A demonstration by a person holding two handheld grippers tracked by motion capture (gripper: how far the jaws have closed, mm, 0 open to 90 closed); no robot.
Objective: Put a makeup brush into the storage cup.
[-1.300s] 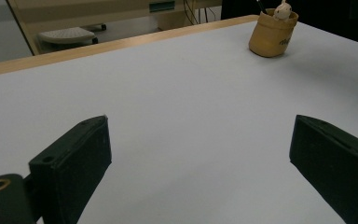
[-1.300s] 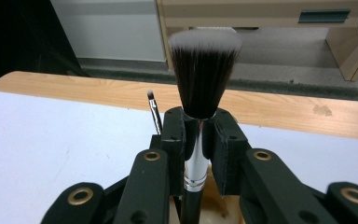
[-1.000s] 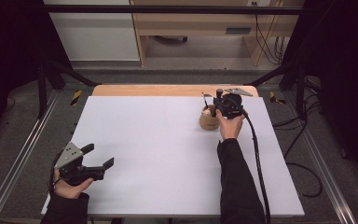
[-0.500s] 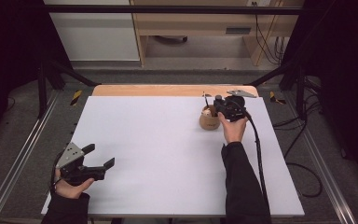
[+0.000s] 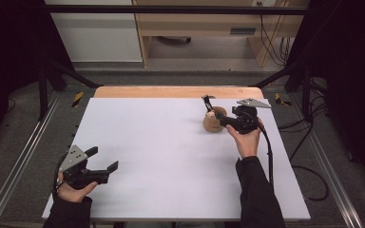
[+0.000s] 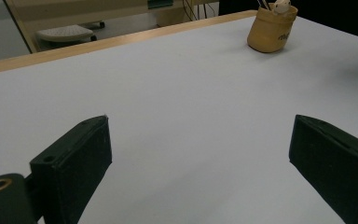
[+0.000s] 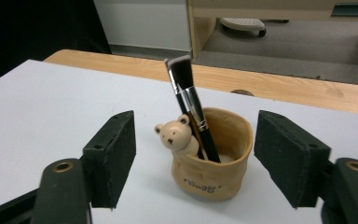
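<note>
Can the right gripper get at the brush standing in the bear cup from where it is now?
Probably yes: the right gripper is open and faces the cup, and the brush stands unobstructed.

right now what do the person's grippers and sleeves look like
Both tools are black. The left gripper and right gripper each carry a grey three-cornered plate on top and end in two blocky black jaws with flat pads; brass-coloured rings sit at the jaw bases. A black cable trails from the right one along the arm. The person wears dark long sleeves.
</note>
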